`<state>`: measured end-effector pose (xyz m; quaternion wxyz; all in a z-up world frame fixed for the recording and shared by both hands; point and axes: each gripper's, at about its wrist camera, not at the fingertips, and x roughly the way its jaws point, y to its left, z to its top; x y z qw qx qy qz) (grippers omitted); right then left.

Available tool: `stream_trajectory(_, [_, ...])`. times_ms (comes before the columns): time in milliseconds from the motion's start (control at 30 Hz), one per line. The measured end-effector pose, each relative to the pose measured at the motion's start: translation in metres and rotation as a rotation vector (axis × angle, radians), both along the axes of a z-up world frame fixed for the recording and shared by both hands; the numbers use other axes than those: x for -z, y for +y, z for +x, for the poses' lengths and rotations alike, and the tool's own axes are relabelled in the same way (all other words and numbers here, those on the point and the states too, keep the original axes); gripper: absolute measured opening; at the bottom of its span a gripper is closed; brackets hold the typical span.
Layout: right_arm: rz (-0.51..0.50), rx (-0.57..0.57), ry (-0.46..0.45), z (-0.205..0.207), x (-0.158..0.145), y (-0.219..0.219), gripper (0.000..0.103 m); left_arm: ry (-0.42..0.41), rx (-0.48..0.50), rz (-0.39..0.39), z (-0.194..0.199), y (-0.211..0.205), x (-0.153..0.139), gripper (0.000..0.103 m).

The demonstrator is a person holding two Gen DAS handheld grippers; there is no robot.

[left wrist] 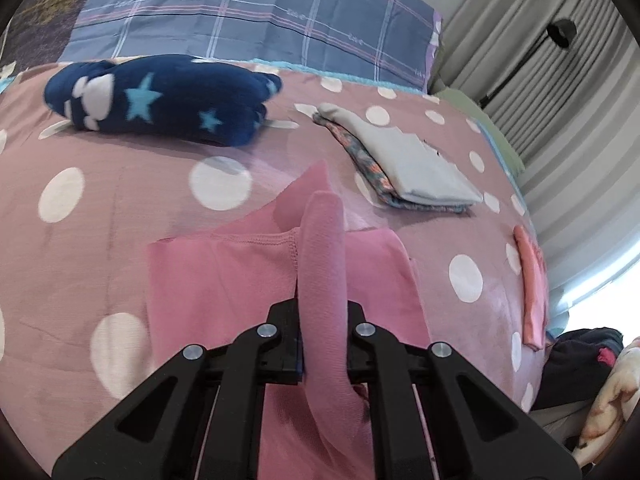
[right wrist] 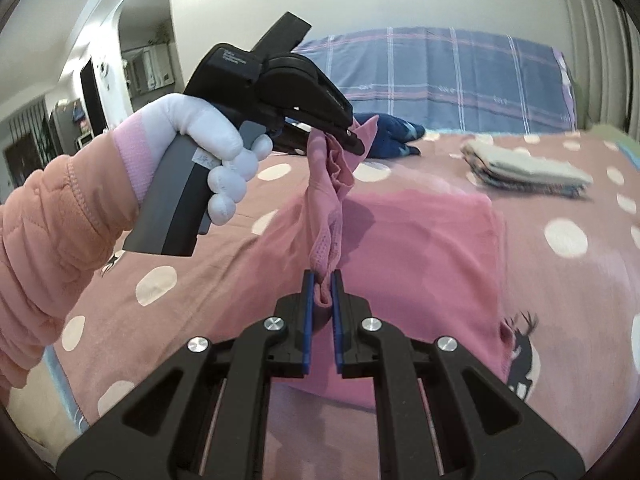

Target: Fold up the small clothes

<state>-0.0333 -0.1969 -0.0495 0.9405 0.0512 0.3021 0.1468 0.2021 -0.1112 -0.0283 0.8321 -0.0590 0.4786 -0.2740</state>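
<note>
We hold a pink garment (right wrist: 420,248) between our two grippers above a dusty-pink bedspread with white polka dots (left wrist: 120,208). Most of the garment lies spread on the bedspread, with a dark reindeer print (right wrist: 522,348) near its right edge in the right wrist view. One gathered strip of it is lifted off the bed and stretched between the two tools.

Our left gripper (right wrist: 354,140) is clenched on the upper end of that strip; in its own view the pink fabric runs straight up between the fingers and hides the pads. A hand in a white glove (right wrist: 216,148), with a peach quilted sleeve (right wrist: 48,232) behind it, holds the grey handle. Our right gripper (right wrist: 323,296) grasps the lower end, the cloth bunched between the blue pads (right wrist: 307,320).

Farther up the bed sits a small stack of folded clothes (left wrist: 412,168), a pale grey piece on top of a floral one. To its left lies a navy fleece bundle with light-blue stars (left wrist: 160,104), possibly a blanket, though blur leaves that uncertain. A folded coral piece (left wrist: 530,284) lies near the bed's right edge. A blue plaid cover (left wrist: 256,12) lies at the head of the bed, and grey curtains (left wrist: 560,80) hang on the right.
</note>
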Motion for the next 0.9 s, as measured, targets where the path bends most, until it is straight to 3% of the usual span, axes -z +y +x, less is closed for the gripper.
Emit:
stream_trajectory(367, [0.139,0.064,0.068,-0.015,0.018,-0.071,0.007,0.012,0.081,0.082,-0.011,-0.081,0.018,0.008])
stream_trajectory(533, [0.191,0.094,0.116,-0.016,0.032,-0.096,0.007,0.001,0.100,0.163,-0.014,-0.114,0.035,0.008])
stream_trajectory(767, [0.241,0.107,0.177,-0.020,0.053,-0.114,0.006,0.014,0.087,0.210,-0.013,-0.130,0.051,0.008])
stream_trajectory(900, [0.253,0.121,0.190,-0.022,0.055,-0.119,0.001,0.002,0.088,0.228,-0.015,-0.134,0.051,0.008])
